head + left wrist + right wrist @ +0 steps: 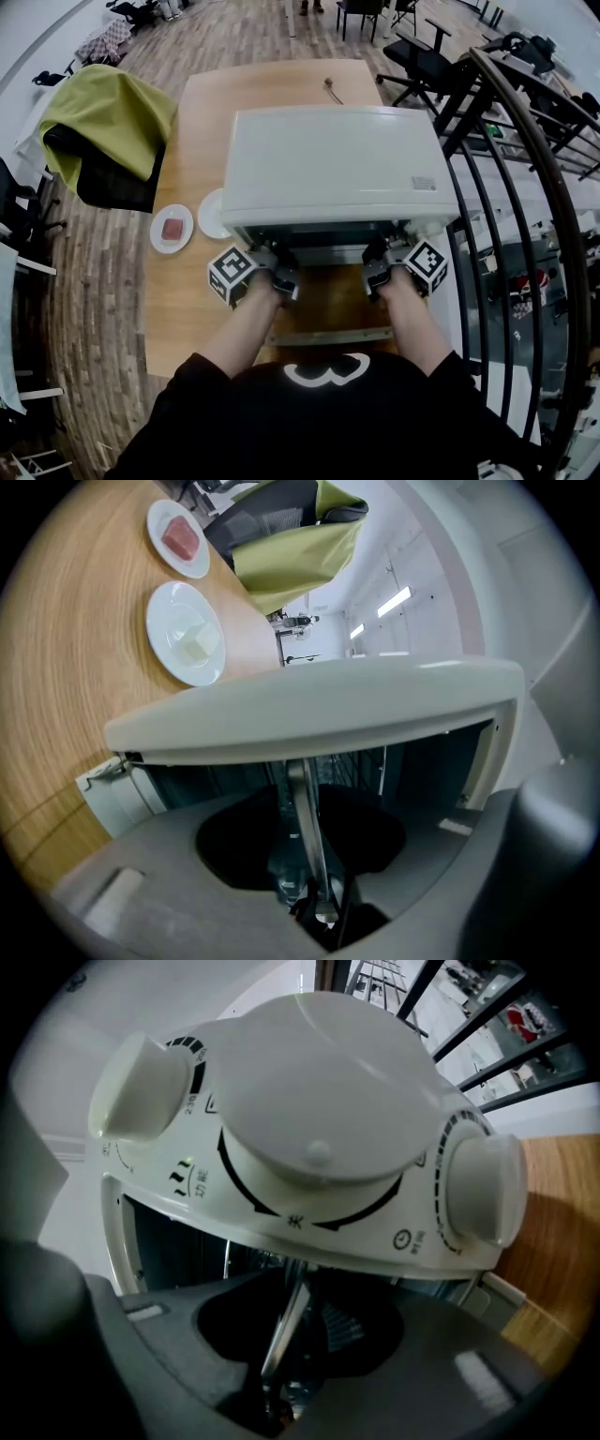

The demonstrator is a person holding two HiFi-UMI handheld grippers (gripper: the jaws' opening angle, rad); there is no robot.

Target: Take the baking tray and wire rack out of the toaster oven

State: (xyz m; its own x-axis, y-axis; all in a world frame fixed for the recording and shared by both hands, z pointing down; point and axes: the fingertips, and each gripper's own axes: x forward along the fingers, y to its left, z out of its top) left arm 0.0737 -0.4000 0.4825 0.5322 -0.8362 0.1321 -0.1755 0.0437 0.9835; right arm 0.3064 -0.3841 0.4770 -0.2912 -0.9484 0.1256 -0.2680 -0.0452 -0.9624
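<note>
Head view shows the wooden desk [178, 309] carrying the white toaster oven [337, 159], its door [328, 323] dropped open, with the left tongs [284, 277] and right tongs [377, 276] at its mouth. Each pinches a thin metal edge, seemingly the rim of the baking tray [306, 808], which sits inside the cavity. The step in hand looks like the grasp; next comes a level, even pull outward.

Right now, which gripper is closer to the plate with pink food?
Left. The left gripper sits at the toaster oven, just right of that plate; the right gripper is farther right.
</note>
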